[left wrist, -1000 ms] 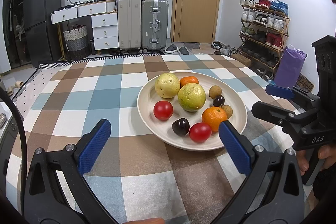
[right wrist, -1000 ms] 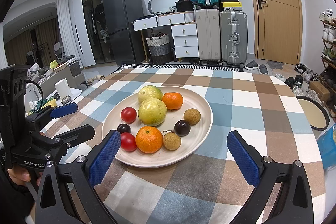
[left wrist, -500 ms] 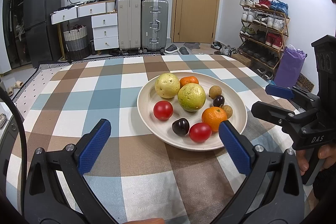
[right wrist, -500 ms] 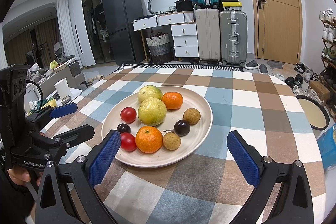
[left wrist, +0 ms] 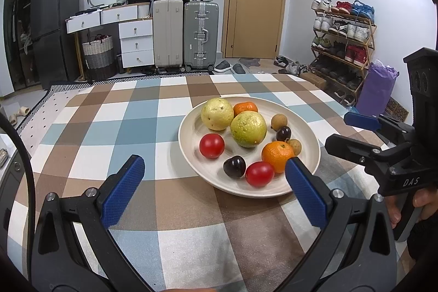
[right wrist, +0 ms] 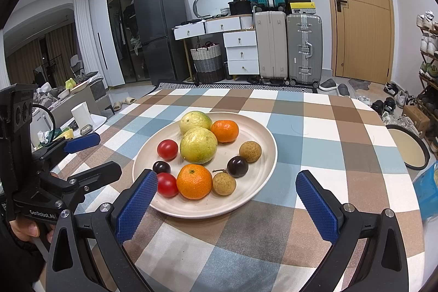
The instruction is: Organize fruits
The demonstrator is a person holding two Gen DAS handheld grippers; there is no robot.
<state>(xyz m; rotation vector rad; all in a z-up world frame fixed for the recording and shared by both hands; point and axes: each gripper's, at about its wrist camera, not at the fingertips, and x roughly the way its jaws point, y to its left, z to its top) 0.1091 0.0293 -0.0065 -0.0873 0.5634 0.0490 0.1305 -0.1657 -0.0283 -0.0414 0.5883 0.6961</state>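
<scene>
A cream plate on the checked tablecloth holds two yellow-green guavas, two oranges, two red tomatoes, dark plums and small brown longans. My left gripper is open and empty, just before the plate's near-left edge. My right gripper is open and empty, over the plate's near edge. Each gripper also shows in the other's view, the right one and the left one.
The checked table extends left and far of the plate. A round dark-rimmed stool stands off the table's right side. Suitcases, drawers and a shoe rack line the room behind.
</scene>
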